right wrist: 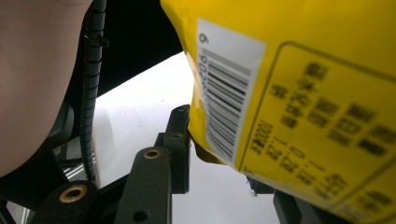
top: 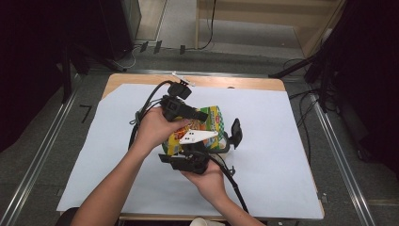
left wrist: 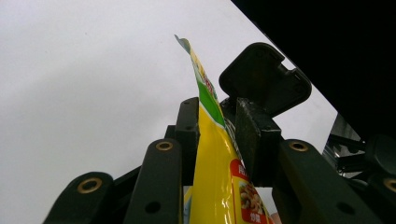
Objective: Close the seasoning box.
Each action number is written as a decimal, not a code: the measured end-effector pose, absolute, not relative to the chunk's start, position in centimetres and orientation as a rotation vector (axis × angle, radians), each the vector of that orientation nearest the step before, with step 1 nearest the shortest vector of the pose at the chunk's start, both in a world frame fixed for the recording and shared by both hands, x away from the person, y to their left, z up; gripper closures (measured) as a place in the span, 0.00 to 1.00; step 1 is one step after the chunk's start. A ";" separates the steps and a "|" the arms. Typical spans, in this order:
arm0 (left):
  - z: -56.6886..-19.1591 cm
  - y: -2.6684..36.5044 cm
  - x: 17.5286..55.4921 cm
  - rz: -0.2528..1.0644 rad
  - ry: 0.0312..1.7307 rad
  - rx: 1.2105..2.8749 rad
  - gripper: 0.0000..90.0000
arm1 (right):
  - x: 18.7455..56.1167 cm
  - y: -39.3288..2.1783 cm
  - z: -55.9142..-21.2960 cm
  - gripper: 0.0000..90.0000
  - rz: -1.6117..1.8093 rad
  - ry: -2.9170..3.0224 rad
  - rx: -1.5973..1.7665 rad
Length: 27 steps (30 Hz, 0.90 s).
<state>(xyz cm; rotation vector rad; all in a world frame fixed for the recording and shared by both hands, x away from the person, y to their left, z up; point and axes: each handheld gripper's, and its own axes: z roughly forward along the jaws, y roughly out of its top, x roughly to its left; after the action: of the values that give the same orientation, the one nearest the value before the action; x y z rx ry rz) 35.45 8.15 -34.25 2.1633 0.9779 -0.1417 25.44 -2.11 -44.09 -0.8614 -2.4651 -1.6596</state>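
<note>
The right gripper [top: 221, 141] pinched the yellow snack bag [left wrist: 212, 154] at its lower edge; the left gripper [top: 200, 115] clamped its top seam, above the white sheet [top: 282, 136]. Pulling evenly apart seemed best for opening it.

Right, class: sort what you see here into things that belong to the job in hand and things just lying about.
In the job:
- yellow snack bag, held up edge-on
- left gripper, jaws clamped on the bag's edge
- right gripper, at the bag's barcode side

Lying about:
- white paper sheet covering the table
- cables on the floor beyond
</note>
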 end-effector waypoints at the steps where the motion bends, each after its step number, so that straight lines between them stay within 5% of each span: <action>1: -34.3 8.1 35.4 -0.142 0.978 2.163 0.80 | 25.4 -2.1 -44.1 0.75 -1.660 -2.465 -0.861; 27: -33.8 7.8 35.3 -0.141 0.971 2.167 0.79 | 25.3 -2.4 -43.7 0.75 -1.672 -2.471 -0.865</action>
<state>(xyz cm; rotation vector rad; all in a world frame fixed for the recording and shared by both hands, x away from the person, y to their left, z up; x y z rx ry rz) 35.28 7.79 -33.80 2.1670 0.9714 -0.1409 25.34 -2.45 -43.73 -0.8653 -2.4707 -1.6718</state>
